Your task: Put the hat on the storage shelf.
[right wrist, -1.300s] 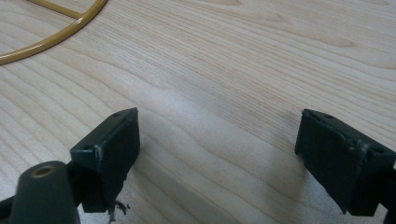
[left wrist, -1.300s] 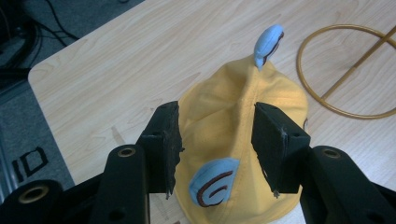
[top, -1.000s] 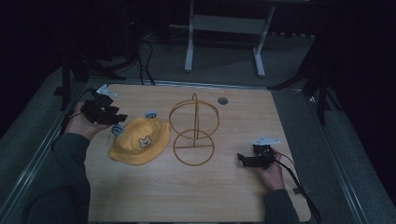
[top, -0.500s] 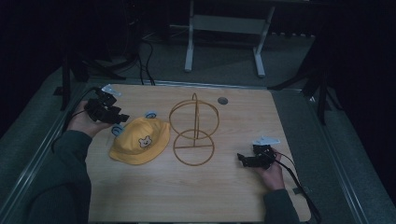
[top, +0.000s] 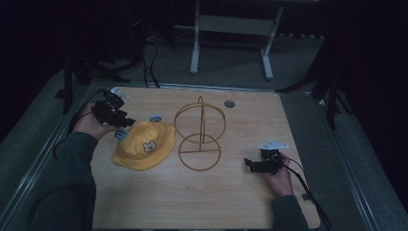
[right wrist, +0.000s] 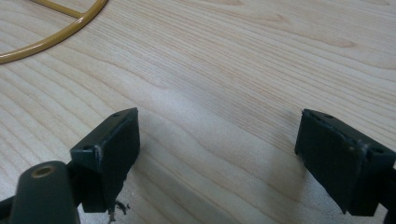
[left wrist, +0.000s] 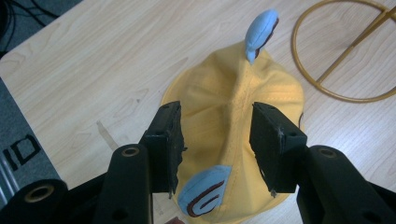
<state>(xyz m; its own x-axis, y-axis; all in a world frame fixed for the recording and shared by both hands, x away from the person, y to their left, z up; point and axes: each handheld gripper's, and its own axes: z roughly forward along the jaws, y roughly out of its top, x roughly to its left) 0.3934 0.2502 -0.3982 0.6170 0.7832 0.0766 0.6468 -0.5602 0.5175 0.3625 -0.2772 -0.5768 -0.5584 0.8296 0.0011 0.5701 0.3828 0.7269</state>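
In the high view the yellow hat (top: 143, 151) lies on the table (top: 192, 202) just left of the wire stand (top: 198, 135), the left gripper (top: 126, 124) at its far-left edge, while the left gripper view shows spread jaws above the hat, gripping nothing, and the right gripper view shows the right gripper (right wrist: 217, 154) wide open over bare wood.

Clearance: centre obstructed, near edge open.
Wire stand (top: 199, 134) rises mid-table, just beside the hat (top: 143, 150); bare table (top: 192, 197) between stand and right gripper (top: 249, 163) and along the near edge.
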